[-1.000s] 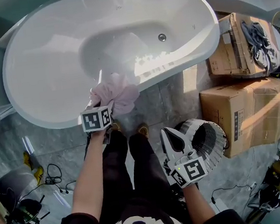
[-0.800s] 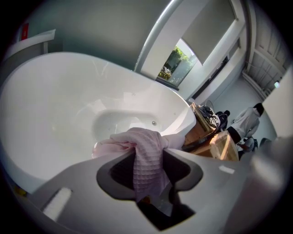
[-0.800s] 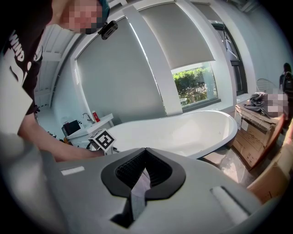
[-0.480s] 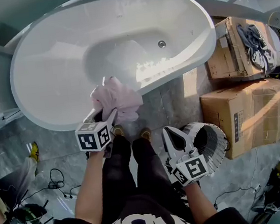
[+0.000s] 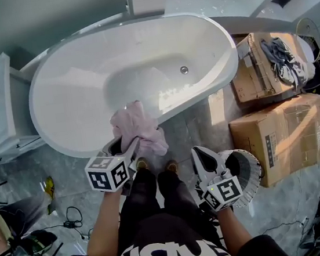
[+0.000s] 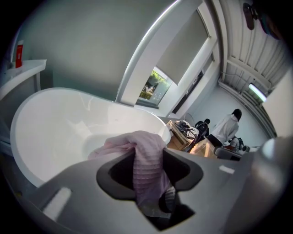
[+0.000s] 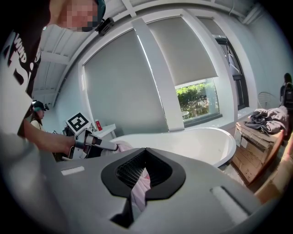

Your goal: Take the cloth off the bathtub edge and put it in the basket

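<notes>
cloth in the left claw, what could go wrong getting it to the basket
The left claw pinches only a fold of the pink cloth; most hangs loose, so it could slip out. The loose end hangs near the bathtub rim and might snag or drag there. The right claw sits at the edge of the basket and may get in the way of the drop.

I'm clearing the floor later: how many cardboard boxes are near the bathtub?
2. One cardboard box stands by the bathtub end, clothes piled on it; the second cardboard box sits beside the basket. Others may be out of view.
</notes>
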`<state>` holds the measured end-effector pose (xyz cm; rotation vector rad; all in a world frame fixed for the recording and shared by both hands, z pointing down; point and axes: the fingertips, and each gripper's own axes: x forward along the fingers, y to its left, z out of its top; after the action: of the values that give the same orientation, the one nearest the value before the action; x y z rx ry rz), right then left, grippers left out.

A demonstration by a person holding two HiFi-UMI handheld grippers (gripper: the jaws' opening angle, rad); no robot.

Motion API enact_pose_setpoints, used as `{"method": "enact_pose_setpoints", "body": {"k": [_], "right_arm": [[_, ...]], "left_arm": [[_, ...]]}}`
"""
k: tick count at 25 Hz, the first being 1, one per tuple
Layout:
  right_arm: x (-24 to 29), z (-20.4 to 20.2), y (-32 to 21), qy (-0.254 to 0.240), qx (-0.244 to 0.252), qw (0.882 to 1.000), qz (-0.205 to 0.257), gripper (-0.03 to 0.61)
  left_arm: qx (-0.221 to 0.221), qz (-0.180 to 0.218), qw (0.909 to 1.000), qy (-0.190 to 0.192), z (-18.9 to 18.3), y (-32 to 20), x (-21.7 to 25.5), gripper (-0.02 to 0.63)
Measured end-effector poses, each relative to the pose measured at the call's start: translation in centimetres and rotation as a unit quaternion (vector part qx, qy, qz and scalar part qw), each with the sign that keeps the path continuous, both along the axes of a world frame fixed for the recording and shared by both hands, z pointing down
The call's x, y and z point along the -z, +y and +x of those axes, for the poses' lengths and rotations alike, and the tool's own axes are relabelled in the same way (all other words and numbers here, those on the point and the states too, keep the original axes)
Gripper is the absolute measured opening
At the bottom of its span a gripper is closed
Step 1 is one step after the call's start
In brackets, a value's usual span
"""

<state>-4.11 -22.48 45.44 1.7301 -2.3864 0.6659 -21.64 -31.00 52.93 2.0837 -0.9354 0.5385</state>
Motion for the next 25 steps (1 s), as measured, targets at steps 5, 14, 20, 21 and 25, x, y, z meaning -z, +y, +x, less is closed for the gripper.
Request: {"method": "enact_pose_setpoints", "body": {"k": [5, 14, 20, 21, 25], "right_arm": [[2.7, -0.1, 1.0, -0.01, -0.007, 1.0, 0.02, 0.006], [7.8, -1.8, 1.8, -0.01, -0.003, 0.997, 0.071, 0.006], [10.1, -1.8, 2.3, -0.003, -0.009, 0.995, 0.103, 0.006], [10.4, -1.5, 2.5, -0.002, -0.013, 0.994, 0.105, 0.006], [11.1, -0.2, 3.8, -0.001, -0.041, 0.993, 0.108, 0.006]], "left_arm": [[-0.018, 0.036, 0.9992, 0.002, 0.4, 1.1, 5.4, 0.172], [-0.041, 0.111, 0.9924, 0.033, 1.2, 3.4, 13.8, 0.172], [-0.068, 0.13, 0.9881, 0.047, 2.3, 5.0, 16.0, 0.172], [-0.073, 0.132, 0.9873, 0.049, 2.6, 5.2, 16.2, 0.172], [-0.111, 0.139, 0.9824, 0.058, 4.9, 6.3, 17.0, 0.172]]}}
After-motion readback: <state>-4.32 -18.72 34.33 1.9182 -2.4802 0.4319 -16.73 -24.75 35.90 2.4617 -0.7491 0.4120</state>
